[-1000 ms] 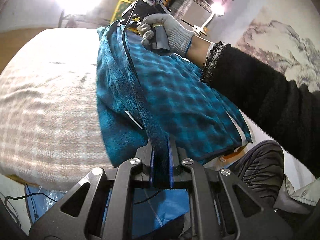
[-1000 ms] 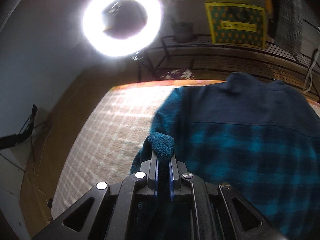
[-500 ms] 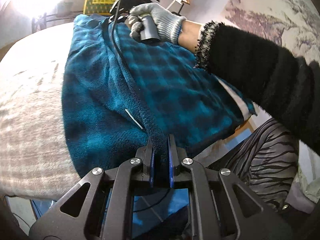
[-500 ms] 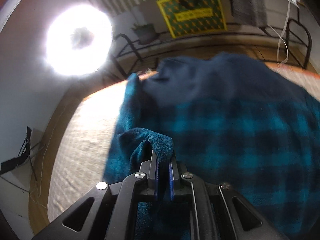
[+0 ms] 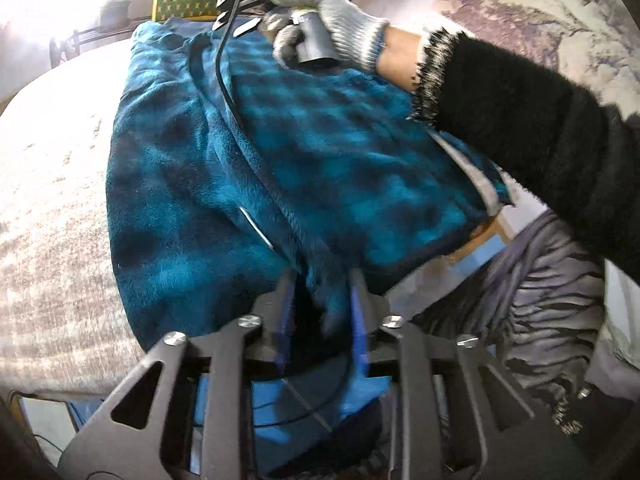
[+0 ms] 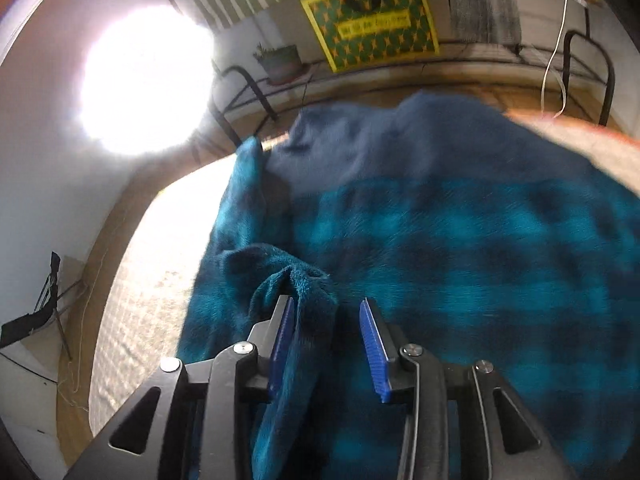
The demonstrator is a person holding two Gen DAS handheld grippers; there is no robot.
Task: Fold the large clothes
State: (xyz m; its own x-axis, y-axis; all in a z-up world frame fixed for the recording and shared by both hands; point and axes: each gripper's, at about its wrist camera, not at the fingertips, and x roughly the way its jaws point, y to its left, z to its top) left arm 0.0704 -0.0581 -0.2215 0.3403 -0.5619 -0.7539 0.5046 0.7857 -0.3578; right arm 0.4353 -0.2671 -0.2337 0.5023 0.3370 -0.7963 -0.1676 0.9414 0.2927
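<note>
With both your left gripper (image 5: 320, 300) and right gripper (image 6: 328, 336) just spreading off the teal plaid fleece jacket (image 5: 280, 168) on the bed (image 5: 48, 200), its folded edge may spring back if fleece snags a pad.

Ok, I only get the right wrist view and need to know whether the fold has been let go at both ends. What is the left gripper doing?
Observer: The left gripper has just been opening its jaws; the fleece jacket hem sits loose between them, not pinched.
Operator: Does the jacket reach the bed's near edge?
Observer: Yes, its near corner hangs past the edge of the bed, just ahead of those jaws.
Operator: And my gripper seen from there?
Observer: A gloved hand holds the right gripper over the jacket's far end; its jaws are hidden in that view.
</note>
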